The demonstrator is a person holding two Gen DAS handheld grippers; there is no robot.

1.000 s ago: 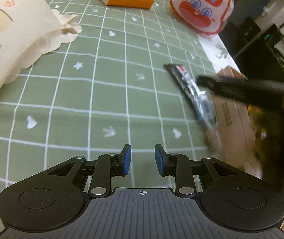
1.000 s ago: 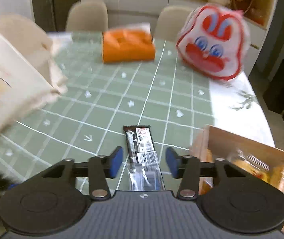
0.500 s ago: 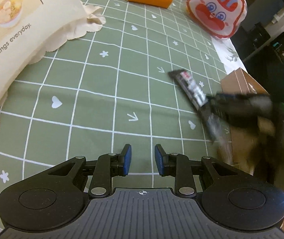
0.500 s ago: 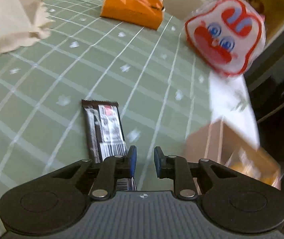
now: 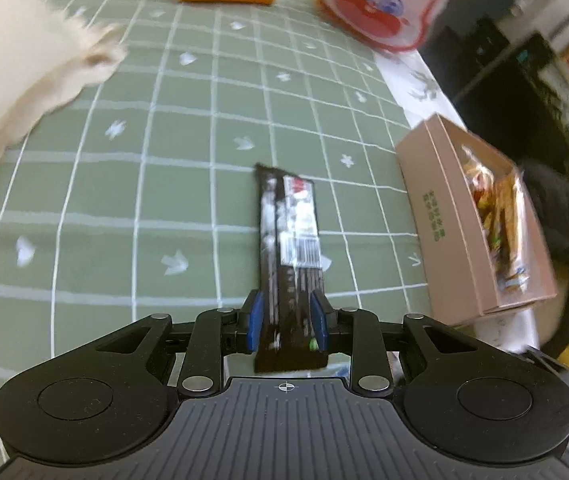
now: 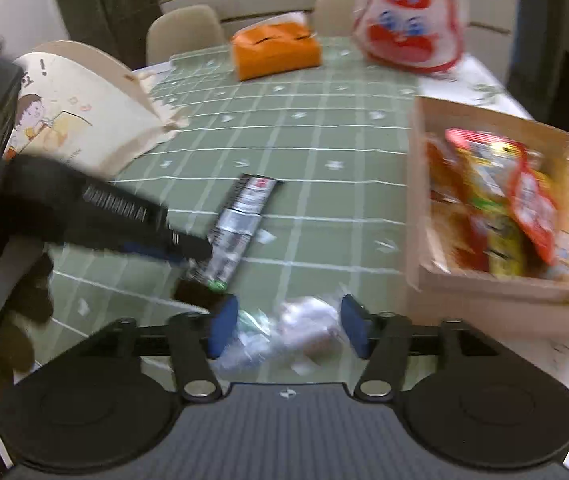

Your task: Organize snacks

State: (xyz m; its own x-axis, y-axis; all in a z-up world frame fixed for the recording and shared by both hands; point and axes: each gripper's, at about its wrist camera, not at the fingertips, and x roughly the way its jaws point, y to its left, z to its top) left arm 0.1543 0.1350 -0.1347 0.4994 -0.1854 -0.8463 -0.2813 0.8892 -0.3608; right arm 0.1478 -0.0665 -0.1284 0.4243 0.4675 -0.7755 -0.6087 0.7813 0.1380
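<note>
A long black snack bar lies on the green checked tablecloth. My left gripper has its blue pads on either side of the bar's near end and grips it; it also shows in the right wrist view on the bar. My right gripper is open above a clear-wrapped snack near the table's front edge. A cardboard box holding several snack packets stands at the right, and also shows in the left wrist view.
An orange tissue box and a red-and-white rabbit-face bag stand at the far end. A cream cloth bag with a cartoon print lies at the left. Chairs stand behind the table.
My right gripper let go of the black bar, opened and pulled back to the front edge. My left gripper swung over to the bar and closed on its near end.
</note>
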